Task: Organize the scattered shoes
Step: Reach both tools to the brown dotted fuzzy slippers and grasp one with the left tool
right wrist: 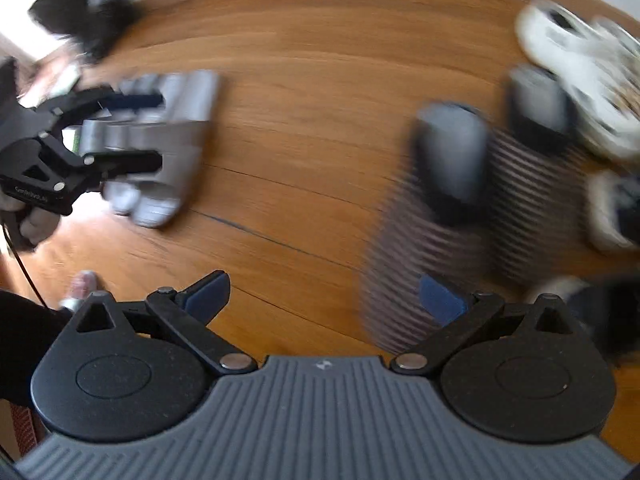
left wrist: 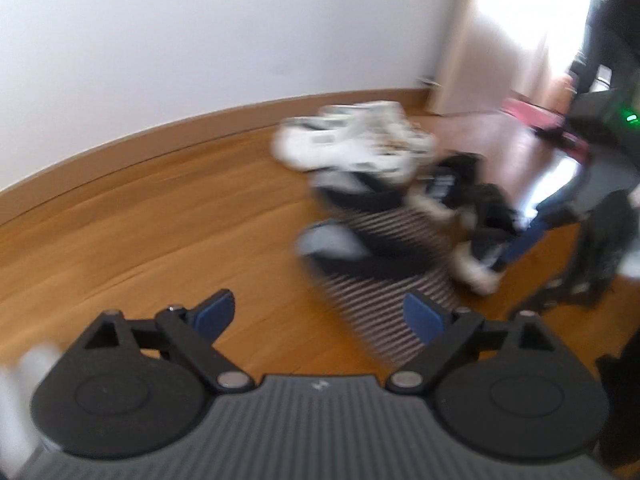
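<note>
While both our grippers, left point(left wrist: 320, 312) and right point(right wrist: 324, 294), hang wide open and empty, we're between shoes; next, reach the slippers point(right wrist: 456, 156) on the striped mat point(right wrist: 532, 200).

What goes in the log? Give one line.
left gripper open, empty | right gripper open, empty | grey slippers on striped mat
</note>
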Motion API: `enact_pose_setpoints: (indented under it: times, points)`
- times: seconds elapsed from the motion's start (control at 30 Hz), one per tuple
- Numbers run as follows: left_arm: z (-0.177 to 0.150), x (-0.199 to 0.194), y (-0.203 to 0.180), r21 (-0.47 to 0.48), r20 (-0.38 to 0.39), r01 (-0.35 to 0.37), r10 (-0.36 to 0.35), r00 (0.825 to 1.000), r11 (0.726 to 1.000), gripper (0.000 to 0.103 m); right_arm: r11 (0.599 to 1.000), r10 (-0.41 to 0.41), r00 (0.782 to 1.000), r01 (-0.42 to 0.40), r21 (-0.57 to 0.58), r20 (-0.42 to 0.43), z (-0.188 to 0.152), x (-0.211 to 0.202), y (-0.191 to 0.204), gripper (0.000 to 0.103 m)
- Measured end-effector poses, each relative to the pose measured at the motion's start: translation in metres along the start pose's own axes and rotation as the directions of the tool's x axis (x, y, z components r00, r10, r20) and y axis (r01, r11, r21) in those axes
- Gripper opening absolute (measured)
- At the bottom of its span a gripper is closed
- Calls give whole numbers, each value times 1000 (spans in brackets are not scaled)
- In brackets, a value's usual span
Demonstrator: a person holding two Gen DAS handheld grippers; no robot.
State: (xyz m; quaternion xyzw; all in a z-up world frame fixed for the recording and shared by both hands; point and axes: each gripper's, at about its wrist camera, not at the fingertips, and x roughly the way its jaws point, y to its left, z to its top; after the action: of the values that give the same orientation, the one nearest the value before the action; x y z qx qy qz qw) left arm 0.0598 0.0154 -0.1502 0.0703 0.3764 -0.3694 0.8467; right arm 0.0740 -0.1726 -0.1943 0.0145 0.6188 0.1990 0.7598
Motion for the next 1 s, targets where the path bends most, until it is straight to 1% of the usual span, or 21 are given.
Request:
enact_pose_setpoints:
  times: [0.03, 0.07, 0.1, 0.13, 0.23, 0.3, 0.37, 0.43, 0.47, 0.53, 0.57, 0.6, 0.63, 0.7, 0.77, 0.8, 0.83, 0.9, 1.0]
  points:
    - [6, 9, -9, 5, -11, 27, -27, 1000, 1000, 92, 999, -47, 999, 47, 23, 10, -11, -2, -21, 102]
    - [13, 20, -20, 9, -28, 55, -54, 998, 998, 92, 997, -76, 997, 75, 36, 20, -18, -4, -33, 102]
    - [18, 35, -32, 17, -47, 66, -65, 997, 998, 92, 994, -97, 995, 95, 60, 36, -26, -7, -45, 102]
    - [20, 45, -39, 29, -59, 52, -50, 997, 998, 92, 991, -110, 993, 105, 85, 53, -32, -9, -53, 102]
    - [18, 70, -48, 48, -87, 14, -10, 996, 999, 91, 975, -116, 987, 93, 203, 107, -47, -15, -77, 102]
    - [18, 80, -47, 32, -104, -7, 11, 995, 999, 91, 971, -106, 987, 77, 227, 119, -53, -14, -82, 102]
    - [18, 90, -45, 29, -117, -12, 16, 993, 999, 88, 971, -95, 988, 65, 229, 124, -56, -10, -84, 102]
    - [21, 96, -44, 47, -119, -17, 22, 993, 999, 81, 974, -84, 988, 53, 219, 130, -56, -8, -83, 102]
    - [21, 99, -44, 58, -122, -13, 20, 992, 998, 79, 975, -77, 988, 47, 215, 134, -56, -8, -83, 102]
    - [20, 107, -46, 84, -139, 2, 10, 990, 996, 67, 976, -68, 987, 36, 215, 142, -57, -8, -83, 102]
    - [18, 110, -48, 97, -154, 7, 8, 988, 995, 63, 976, -65, 987, 33, 217, 144, -58, -9, -85, 102]
    - [16, 111, -50, 105, -163, 12, 5, 987, 994, 56, 975, -62, 987, 29, 220, 146, -60, -11, -86, 102]
    - [13, 114, -52, 118, -176, 14, 7, 984, 993, 53, 975, -60, 987, 27, 221, 146, -60, -13, -87, 102]
    - [8, 119, -54, 141, -186, 10, 16, 982, 990, 51, 974, -57, 988, 23, 224, 146, -62, -13, -88, 102]
    - [6, 121, -53, 135, -190, 7, 19, 982, 991, 43, 973, -52, 988, 18, 229, 145, -65, -12, -89, 102]
    - [6, 123, -52, 128, -197, 1, 25, 980, 992, 32, 973, -49, 988, 15, 230, 144, -66, -11, -90, 102]
    - [7, 125, -51, 121, -200, -1, 26, 979, 993, 28, 973, -49, 989, 15, 231, 143, -66, -11, -90, 102]
    - [8, 126, -47, 101, -201, 2, 18, 979, 995, 22, 972, -53, 989, 19, 233, 138, -67, -10, -91, 102]
    - [9, 123, -45, 91, -201, -9, 27, 979, 996, 17, 972, -54, 989, 22, 232, 134, -68, -9, -91, 102]
